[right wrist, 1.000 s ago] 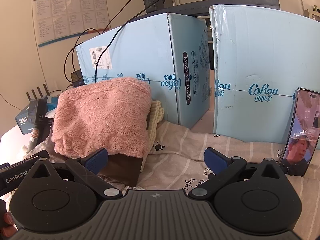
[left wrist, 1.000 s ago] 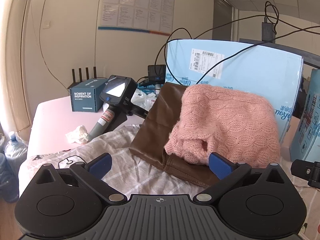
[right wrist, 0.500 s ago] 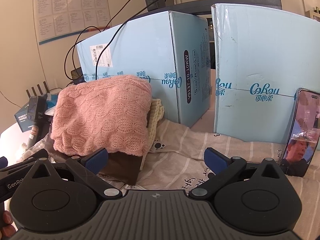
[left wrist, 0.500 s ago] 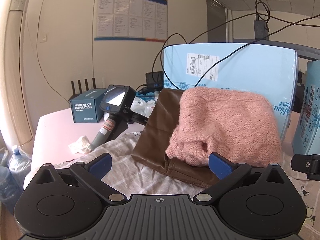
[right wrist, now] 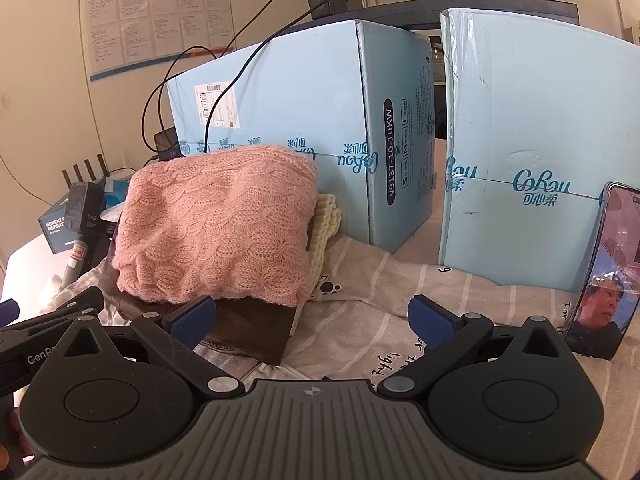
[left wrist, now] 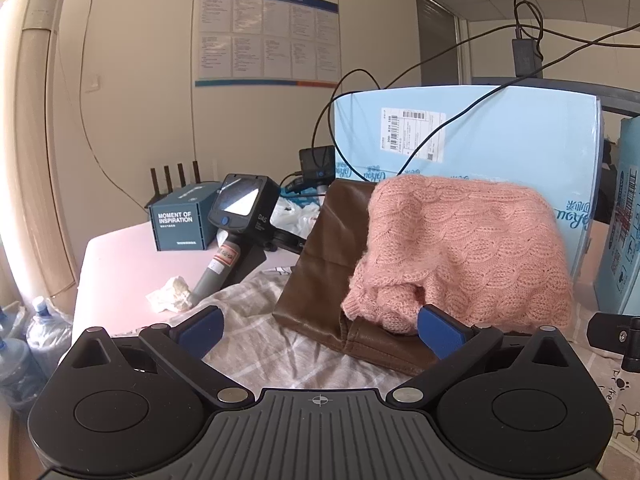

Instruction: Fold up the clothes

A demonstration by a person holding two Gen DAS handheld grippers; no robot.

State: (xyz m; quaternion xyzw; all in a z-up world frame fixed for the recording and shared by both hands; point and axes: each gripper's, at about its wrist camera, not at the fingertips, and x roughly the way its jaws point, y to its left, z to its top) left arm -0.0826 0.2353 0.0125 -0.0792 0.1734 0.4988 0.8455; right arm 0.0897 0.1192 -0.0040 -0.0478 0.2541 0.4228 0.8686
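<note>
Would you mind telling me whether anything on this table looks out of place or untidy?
A crumpled white tissue lies loose on the pale pink tabletop, and the folded pink knitted sweater has a sleeve end bulging out at its front.

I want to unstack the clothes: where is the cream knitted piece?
In the right wrist view, the cream knit peeks out right of the pink sweater, against the blue box.

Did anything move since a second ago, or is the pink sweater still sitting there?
Only the cameras shifted. The left gripper drew back and tilted up a little, so more wall shows; the right gripper barely drifted. Both stayed open, holding nothing. The pink sweater still lies folded on the brown garment, and the blue boxes and phone have not moved.
</note>
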